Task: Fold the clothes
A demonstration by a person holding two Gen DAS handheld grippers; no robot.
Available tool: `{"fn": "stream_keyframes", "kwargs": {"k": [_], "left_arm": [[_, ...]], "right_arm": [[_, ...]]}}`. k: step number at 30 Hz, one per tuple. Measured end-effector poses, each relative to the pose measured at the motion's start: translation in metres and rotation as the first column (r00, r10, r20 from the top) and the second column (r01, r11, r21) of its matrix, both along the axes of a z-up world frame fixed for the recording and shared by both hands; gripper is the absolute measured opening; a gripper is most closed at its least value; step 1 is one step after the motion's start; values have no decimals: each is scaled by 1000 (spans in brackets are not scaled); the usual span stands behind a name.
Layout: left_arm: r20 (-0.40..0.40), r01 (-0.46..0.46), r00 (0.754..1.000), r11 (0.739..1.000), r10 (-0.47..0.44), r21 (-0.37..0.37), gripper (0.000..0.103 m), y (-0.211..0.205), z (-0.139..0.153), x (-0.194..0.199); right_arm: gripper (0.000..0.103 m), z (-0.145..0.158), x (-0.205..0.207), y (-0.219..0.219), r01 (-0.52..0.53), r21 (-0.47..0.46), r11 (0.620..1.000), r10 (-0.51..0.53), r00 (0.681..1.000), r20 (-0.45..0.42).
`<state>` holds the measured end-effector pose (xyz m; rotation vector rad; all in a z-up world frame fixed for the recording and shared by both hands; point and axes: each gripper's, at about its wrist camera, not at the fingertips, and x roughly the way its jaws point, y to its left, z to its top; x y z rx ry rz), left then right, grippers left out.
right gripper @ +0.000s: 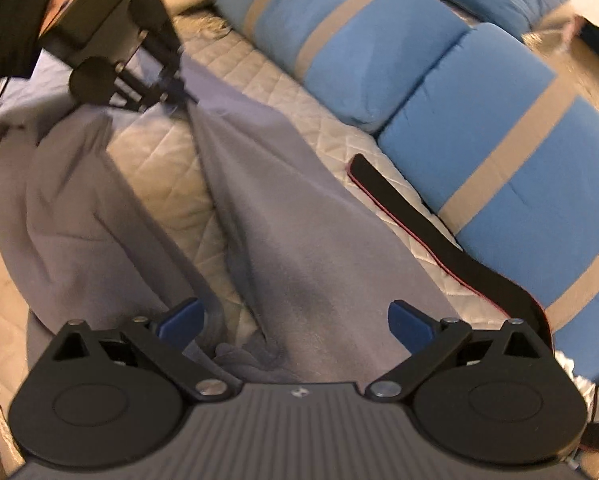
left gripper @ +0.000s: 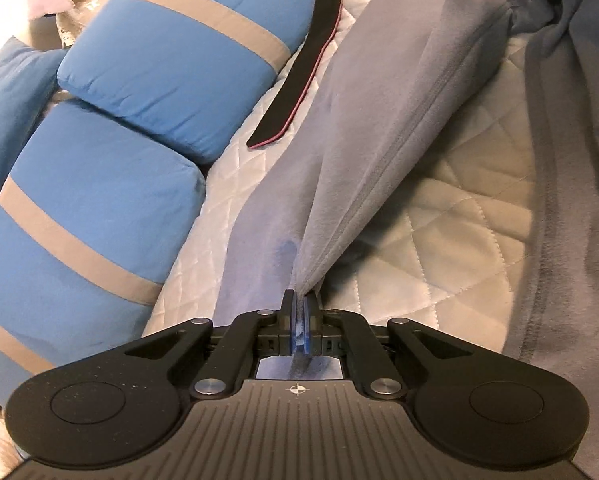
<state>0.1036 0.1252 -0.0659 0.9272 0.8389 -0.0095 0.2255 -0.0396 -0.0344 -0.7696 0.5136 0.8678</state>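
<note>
A grey fleece garment point(left gripper: 383, 92) lies spread over a white quilted bed point(left gripper: 451, 216). My left gripper point(left gripper: 299, 304) is shut on a pinched edge of it, pulling the cloth into a taut ridge. In the right wrist view the garment point(right gripper: 299, 248) stretches from the left gripper point(right gripper: 175, 90) at upper left toward me. My right gripper point(right gripper: 295, 320) is open, its blue pads point(right gripper: 409, 322) wide apart above a bunched part of the garment, holding nothing.
Blue pillows with tan stripes point(left gripper: 99, 208) line the bed's side and show in the right wrist view point(right gripper: 499, 140). A black strap with red edging point(left gripper: 303, 64) lies beside the garment, also in the right wrist view point(right gripper: 439, 236).
</note>
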Motion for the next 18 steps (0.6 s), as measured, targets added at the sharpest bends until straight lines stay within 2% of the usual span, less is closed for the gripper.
{"fn": "stream_keyframes", "kwargs": {"k": [4, 5, 7, 9, 12, 16, 18], "left_arm": [[-17, 3, 1000, 1000, -3, -14, 3, 2, 0, -1], [-14, -1, 1000, 1000, 1, -15, 3, 2, 1, -1], [-6, -11, 1000, 1000, 11, -20, 3, 3, 2, -1], [4, -19, 1000, 1000, 19, -23, 3, 3, 3, 0], [3, -21, 1000, 999, 21, -28, 3, 2, 3, -1], [-2, -18, 1000, 999, 18, -30, 3, 2, 2, -2], [-4, -16, 1000, 999, 16, -30, 3, 2, 2, -3]], "right_arm": [[100, -3, -9, 6, 10, -1, 1000, -10, 998, 66], [97, -4, -11, 7, 12, -1, 1000, -12, 997, 82], [85, -6, -15, 10, 17, 0, 1000, -17, 993, 115], [67, -12, -21, 17, 5, -27, 1000, -1, 990, 142], [60, -24, -29, 26, -36, -91, 995, 51, 983, 177], [51, -34, -30, 31, -42, -125, 991, 64, 983, 171], [42, -38, -28, 33, -33, -135, 990, 56, 984, 169]]}}
